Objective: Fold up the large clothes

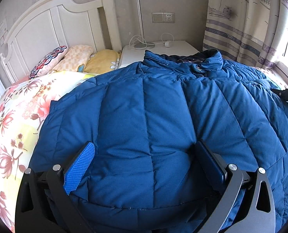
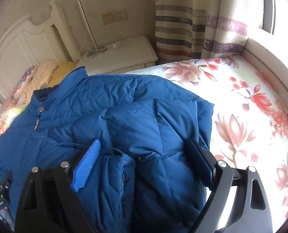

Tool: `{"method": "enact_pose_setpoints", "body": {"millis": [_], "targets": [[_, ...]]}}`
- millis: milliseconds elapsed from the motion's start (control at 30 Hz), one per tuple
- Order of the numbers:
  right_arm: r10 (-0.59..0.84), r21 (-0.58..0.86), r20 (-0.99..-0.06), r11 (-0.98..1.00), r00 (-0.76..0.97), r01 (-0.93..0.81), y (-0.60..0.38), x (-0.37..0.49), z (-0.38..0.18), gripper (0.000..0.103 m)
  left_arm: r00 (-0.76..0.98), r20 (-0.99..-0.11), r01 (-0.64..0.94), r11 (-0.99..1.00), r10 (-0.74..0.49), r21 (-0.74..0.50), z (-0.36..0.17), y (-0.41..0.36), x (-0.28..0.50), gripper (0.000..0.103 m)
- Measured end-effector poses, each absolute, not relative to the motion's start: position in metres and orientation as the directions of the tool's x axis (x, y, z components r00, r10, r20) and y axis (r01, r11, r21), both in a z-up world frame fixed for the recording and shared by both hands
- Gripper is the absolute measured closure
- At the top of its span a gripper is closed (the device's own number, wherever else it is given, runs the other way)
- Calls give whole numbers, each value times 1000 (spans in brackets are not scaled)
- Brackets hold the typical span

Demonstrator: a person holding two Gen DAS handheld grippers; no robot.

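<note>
Blue padded jacket (image 1: 163, 106) lies spread across the flowered bedspread (image 2: 250, 104), collar toward the headboard (image 1: 52, 25), with the left gripper (image 1: 144, 155) and right gripper (image 2: 144, 151) both spread wide above its quilted fabric.

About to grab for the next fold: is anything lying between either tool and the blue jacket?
Nothing visible. Both the left tool and the right tool hover open directly over the blue quilted puffer jacket, with only its own padded fabric and a folded-over sleeve beneath them.
</note>
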State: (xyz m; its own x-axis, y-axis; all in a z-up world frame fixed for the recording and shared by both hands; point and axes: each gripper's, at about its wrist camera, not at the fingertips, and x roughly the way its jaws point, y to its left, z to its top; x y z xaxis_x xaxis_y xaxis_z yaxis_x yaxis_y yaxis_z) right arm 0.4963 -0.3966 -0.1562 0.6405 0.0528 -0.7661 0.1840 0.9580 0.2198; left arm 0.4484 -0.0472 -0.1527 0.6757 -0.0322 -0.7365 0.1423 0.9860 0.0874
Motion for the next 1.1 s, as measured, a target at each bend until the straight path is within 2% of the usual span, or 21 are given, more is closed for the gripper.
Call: {"method": "enact_pose_setpoints", "body": {"millis": [67, 233, 300, 367, 467, 533, 567, 633, 700, 767, 867, 967, 1067, 1100], "targets": [[83, 257, -759, 949, 646, 180, -399, 496, -158, 13, 670, -741, 143, 987, -44, 71, -153, -46, 450, 4], [81, 246, -776, 952, 626, 182, -401, 495, -152, 13, 667, -744, 140, 988, -50, 59, -153, -45, 451, 4], [27, 200, -782, 957, 623, 209, -401, 485, -138, 18, 657, -752, 145, 987, -50, 61, -150, -42, 447, 4], [-25, 186, -721, 955, 692, 229, -388, 456, -108, 20, 660, -750, 127, 991, -47, 49, -136, -35, 431, 5], [80, 224, -642, 971, 763, 87, -351, 410, -75, 17, 684, -718, 167, 986, -129, -18, -114, -29, 400, 5], [120, 127, -658, 991, 743, -48, -313, 393, -75, 15, 682, -725, 159, 987, -93, 23, -116, -35, 396, 5], [106, 34, -680, 993, 725, -114, -288, 389, -83, 15, 671, -739, 153, 986, -56, 65, -124, -41, 400, 5], [87, -29, -717, 988, 692, -154, -268, 394, -102, 15, 632, -775, 146, 981, 9, 131, -147, -50, 410, 4], [60, -46, -767, 988, 639, -149, -259, 406, -134, 12, 650, -760, 148, 978, 14, 145, -156, -52, 410, 4], [55, -67, -750, 985, 660, -158, -257, 405, -139, 10, 640, -768, 145, 982, 2, 123, -152, -47, 408, 4], [54, -45, -765, 989, 641, -137, -259, 393, -123, 11, 631, -776, 130, 984, 10, 119, -140, -36, 388, 5], [131, -25, -728, 976, 673, -217, -257, 354, -102, 11, 638, -770, 206, 968, -19, 147, -135, -35, 352, 5], [151, -56, -793, 946, 590, -318, -240, 340, -124, 11, 602, -798, 234, 949, 28, 210, -163, -37, 344, 4], [129, -79, -826, 937, 548, -341, -232, 342, -142, 11, 609, -794, 225, 959, 2, 175, -165, -33, 344, 4]]}}
